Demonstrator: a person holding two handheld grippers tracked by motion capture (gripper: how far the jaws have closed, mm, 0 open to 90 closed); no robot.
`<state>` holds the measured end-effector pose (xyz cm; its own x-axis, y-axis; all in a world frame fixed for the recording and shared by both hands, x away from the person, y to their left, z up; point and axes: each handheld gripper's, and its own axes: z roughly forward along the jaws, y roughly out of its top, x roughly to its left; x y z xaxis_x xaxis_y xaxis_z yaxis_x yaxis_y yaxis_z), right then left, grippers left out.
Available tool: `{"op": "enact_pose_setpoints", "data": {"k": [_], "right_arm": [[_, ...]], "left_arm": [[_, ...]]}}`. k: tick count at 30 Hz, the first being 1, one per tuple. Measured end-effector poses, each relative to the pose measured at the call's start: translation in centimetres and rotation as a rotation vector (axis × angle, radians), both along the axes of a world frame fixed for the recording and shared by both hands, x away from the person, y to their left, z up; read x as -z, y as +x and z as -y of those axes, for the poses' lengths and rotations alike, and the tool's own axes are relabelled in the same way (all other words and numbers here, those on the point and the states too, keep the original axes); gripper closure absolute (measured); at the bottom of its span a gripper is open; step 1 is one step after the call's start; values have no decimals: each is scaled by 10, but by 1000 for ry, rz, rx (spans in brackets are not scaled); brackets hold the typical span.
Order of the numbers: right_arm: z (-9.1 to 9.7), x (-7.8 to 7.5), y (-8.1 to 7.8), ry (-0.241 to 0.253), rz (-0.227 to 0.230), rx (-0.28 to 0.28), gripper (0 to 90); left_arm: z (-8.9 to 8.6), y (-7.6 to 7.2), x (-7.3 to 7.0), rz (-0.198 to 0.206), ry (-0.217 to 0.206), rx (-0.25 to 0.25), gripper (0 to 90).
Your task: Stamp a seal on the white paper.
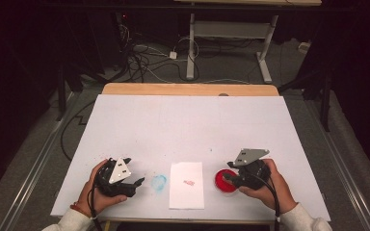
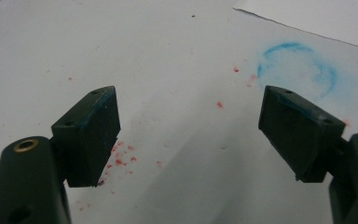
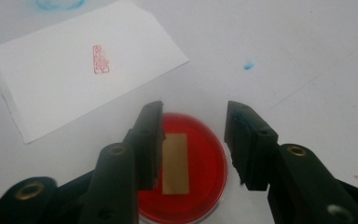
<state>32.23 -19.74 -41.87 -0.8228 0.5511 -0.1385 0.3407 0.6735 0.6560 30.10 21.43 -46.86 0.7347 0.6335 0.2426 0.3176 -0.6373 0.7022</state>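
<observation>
On the white table (image 1: 188,120), over a cabled floor, your right gripper (image 3: 193,140) hovers spread above the red ink pad (image 3: 200,177), beside the stamped paper (image 3: 74,65); your left gripper (image 2: 189,130) gapes, empty, near a blue ring (image 2: 298,65).

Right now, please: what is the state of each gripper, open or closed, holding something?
Left gripper: open, holding nothing, over the table near the blue ring stain.
Right gripper: open, holding nothing, over the red ink pad.

Beneath our right gripper (image 3: 193,140) sits the ink dish (image 3: 205,179) holding a stamp block (image 3: 175,163); the stamped paper (image 1: 187,185) lies between it and our left gripper (image 1: 134,180).
</observation>
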Motion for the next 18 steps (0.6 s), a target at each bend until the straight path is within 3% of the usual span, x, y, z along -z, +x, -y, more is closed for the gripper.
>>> {"op": "enact_pose_setpoints", "data": {"k": [6,13,18], "right_arm": [[3,-7,0,64,91,11,478],[5,-13,-4,100,188,27,354],[7,-15,-4,146,218,60,328]], "left_arm": [[-1,2,2,-10,-4,-1,200],[-2,2,1,-10,-9,0,200],[-2,2,2,-14,-8,4,200]]}}
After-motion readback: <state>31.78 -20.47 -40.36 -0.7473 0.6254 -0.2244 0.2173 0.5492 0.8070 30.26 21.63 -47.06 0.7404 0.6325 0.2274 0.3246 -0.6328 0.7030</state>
